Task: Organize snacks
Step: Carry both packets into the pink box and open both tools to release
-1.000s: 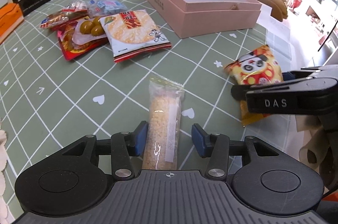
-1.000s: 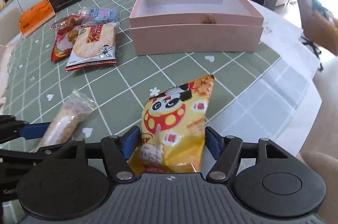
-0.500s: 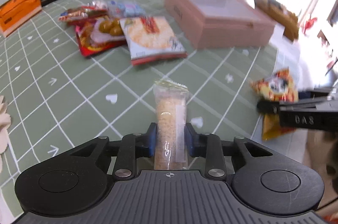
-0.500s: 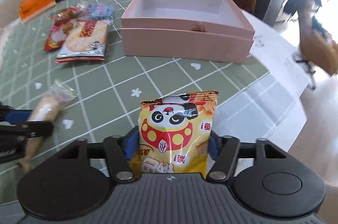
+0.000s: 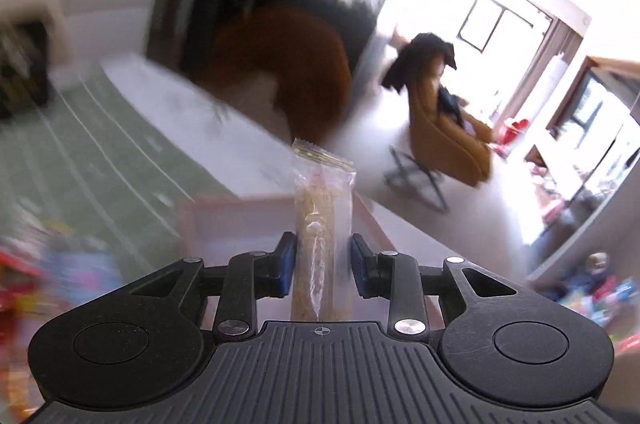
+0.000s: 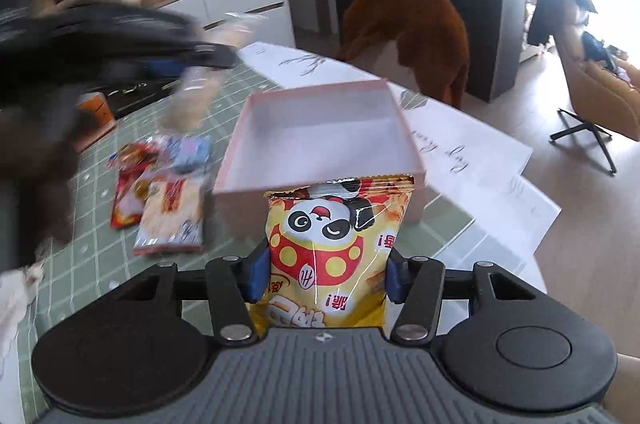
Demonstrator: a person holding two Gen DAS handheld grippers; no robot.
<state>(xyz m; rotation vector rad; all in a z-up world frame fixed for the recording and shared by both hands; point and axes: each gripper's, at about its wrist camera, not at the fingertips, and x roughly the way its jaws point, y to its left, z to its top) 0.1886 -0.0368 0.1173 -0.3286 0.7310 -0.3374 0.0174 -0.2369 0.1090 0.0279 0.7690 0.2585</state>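
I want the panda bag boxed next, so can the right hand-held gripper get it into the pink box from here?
Probably yes. The right hand-held gripper, its jaws closing on the panda snack bag, faces the open pink box just ahead. The box looks empty and nothing lies between; the blurred left hand-held gripper is off to the side.
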